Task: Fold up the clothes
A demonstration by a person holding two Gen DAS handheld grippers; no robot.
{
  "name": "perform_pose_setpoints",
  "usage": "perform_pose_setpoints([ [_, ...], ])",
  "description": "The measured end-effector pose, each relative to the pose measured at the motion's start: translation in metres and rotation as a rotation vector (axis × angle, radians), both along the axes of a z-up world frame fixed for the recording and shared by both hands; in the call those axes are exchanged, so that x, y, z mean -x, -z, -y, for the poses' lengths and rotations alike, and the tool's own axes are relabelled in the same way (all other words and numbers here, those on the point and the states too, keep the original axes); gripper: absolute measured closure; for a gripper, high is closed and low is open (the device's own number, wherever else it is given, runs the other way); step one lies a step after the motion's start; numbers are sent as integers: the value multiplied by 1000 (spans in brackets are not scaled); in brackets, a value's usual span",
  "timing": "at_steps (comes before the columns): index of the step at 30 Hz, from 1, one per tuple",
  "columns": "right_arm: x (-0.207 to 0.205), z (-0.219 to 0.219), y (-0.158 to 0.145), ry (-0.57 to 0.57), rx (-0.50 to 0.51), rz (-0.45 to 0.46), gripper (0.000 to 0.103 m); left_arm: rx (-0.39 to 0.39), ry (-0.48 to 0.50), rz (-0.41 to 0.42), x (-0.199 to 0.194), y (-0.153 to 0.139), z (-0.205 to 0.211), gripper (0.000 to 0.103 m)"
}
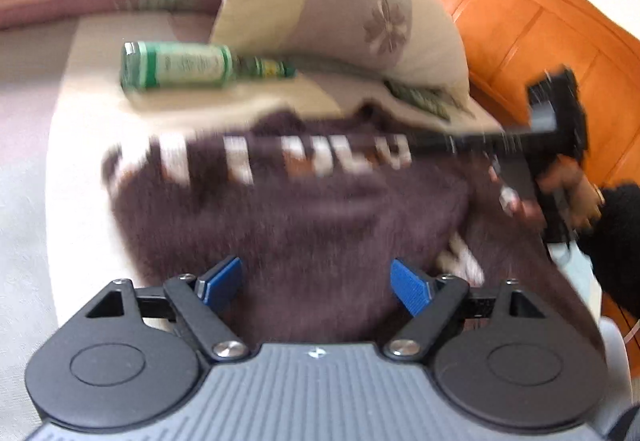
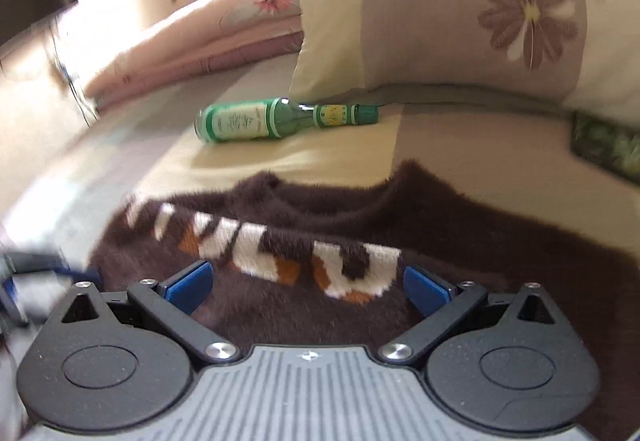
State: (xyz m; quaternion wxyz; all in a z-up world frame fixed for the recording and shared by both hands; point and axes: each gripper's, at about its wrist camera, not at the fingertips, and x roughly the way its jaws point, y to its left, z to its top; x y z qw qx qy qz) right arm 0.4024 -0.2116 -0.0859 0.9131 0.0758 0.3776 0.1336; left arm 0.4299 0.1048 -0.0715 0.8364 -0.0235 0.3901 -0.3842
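Observation:
A fuzzy dark brown sweater (image 1: pixel 304 217) with white and orange letters lies flat on the bed, collar toward the pillow. It also shows in the right wrist view (image 2: pixel 460 241). My left gripper (image 1: pixel 316 285) is open and empty, its blue pads just above the sweater's near part. My right gripper (image 2: pixel 306 287) is open and empty over the lettered chest. The right gripper's body and the hand holding it (image 1: pixel 560 145) show blurred at the sweater's right edge in the left wrist view.
A green glass bottle (image 2: pixel 280 119) lies on its side on the bed beyond the sweater; it also shows in the left wrist view (image 1: pixel 192 67). A floral pillow (image 2: pixel 460 13) and folded pink quilt (image 2: pixel 192 41) sit behind. An orange wooden headboard (image 1: pixel 532 21) stands on the right.

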Motion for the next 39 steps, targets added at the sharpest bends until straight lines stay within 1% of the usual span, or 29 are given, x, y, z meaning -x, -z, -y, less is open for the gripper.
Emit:
perform_pose_setpoints([
  [1, 4, -13, -2, -28, 38, 16, 0, 7, -14, 16, -3, -5, 2, 21],
  [3, 8, -33, -1, -71, 97, 50, 0, -1, -50, 17, -17, -7, 11, 21],
  [5, 7, -49, 10, -105, 145, 48, 0, -35, -81, 14, -34, -3, 22, 21],
  [7, 11, -53, 25, -138, 217, 22, 0, -75, -115, -20, -48, 9, 25, 22],
  [8, 17, -49, 30, -155, 246, 36, 0, -75, -114, -24, -51, 15, 23, 22],
  [9, 26, -43, 33, -173, 266, 69, 0, -49, -108, -18, -51, 20, 18, 22],
  [10, 33, -35, 34, -176, 264, 78, 0, -31, -101, -6, -48, 22, 13, 21],
  [12, 41, -17, 32, -156, 240, 57, 0, -33, -87, 12, -45, 23, 11, 21],
  [15, 43, -6, 23, -127, 210, 28, 0, -57, -89, 18, -45, 20, 14, 21],
  [16, 42, -8, 17, -119, 208, 29, 0, -66, -98, 16, -45, 18, 17, 21],
  [18, 37, -20, 8, -135, 216, 66, 0, -71, -116, 26, -45, 11, 22, 21],
  [21, 11, -47, 4, -177, 224, 106, 0, -78, -109, 31, -45, 13, 20, 21],
  [23, -8, -62, 7, -200, 207, 98, 0, -82, -105, 35, -45, 14, 19, 21],
  [26, -31, -67, 24, -205, 214, 42, 0, -88, -98, 40, -45, 16, 18, 21],
  [28, -28, -51, 28, -195, 228, 42, 0, -92, -94, 43, -45, 17, 17, 21],
  [30, -18, -26, 27, -160, 232, 43, 0, -97, -89, 47, -45, 18, 16, 21],
  [32, -8, -7, 26, -103, 243, 31, 0, -100, -85, 50, -45, 19, 15, 21],
  [34, -2, 8, 23, -57, 242, 15, 0, -82, -102, 41, -46, 19, 15, 21],
  [36, 3, 12, 15, -24, 215, 11, 0, -73, -121, 30, -46, 15, 16, 21],
  [38, 7, 6, 1, -57, 113, 35, 0, -75, -126, 22, -42, 8, 17, 21],
  [39, 5, 1, -3, -91, 35, 29, 0, -67, -118, 19, -39, 3, 16, 21],
])
